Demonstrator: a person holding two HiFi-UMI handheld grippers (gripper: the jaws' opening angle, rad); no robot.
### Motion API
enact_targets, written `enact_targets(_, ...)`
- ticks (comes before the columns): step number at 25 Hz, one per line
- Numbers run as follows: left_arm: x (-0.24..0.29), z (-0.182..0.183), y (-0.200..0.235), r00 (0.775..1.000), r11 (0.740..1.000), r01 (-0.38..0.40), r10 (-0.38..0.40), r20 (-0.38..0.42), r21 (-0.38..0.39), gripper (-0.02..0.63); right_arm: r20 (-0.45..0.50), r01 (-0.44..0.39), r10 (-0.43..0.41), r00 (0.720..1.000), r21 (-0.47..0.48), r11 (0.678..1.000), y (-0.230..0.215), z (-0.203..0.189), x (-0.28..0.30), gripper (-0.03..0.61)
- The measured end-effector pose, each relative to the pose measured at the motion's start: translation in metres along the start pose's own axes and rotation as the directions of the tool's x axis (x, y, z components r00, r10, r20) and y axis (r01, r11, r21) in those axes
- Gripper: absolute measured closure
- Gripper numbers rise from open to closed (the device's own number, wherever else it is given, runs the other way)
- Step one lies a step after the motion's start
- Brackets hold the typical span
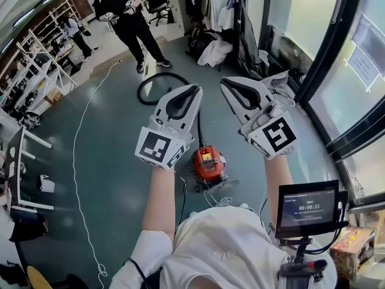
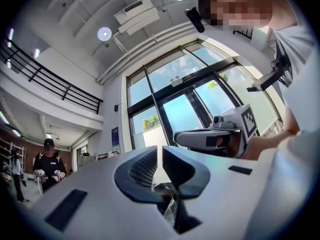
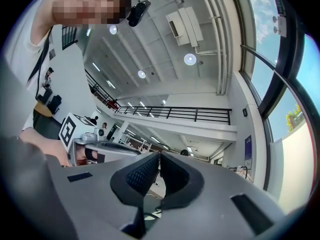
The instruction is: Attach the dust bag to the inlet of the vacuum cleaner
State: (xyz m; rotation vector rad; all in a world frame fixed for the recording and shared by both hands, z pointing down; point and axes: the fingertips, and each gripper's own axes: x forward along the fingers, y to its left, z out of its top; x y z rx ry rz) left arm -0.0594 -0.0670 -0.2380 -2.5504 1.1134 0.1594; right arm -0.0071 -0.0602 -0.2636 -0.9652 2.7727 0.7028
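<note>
Left gripper (image 1: pixel 194 90): jaws together bar hairline slit, nothing btwn. Right gripper (image 1: pixel 225 83): jaws fully closed, empty. Both held high, side by side, tips toward 12; their cams see ceiling, not work. Vacuum cleaner (image 1: pixel 207 163) on floor at 6 of tips, well below, apart from both. Black hose (image 1: pixel 159 73) looped at 11 of vac. Dust bag: can't pick out in any view; inlet not readable. Step, my read: fits bag awaiting pickup, or bag on inlet w/ hands clear. Next move: can't call w/o sight of inlet.
</note>
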Motion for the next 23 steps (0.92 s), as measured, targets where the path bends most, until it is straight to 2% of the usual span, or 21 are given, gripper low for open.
enact_targets(10,0.009,0.009,-0.004,1.000,0.999,0.024,-0.025,0.008,0.032,0.580,-0.015,-0.015,0.015,1.000,-0.014,1.000,0.006,0.003,0.013,0.561)
enact_targets(23,0.012,0.000,-0.012,0.999,0.999,0.031,-0.031,0.012,0.007,0.580,-0.031,-0.022,0.021,0.999,-0.018,1.000,0.011,-0.008,0.012,0.561)
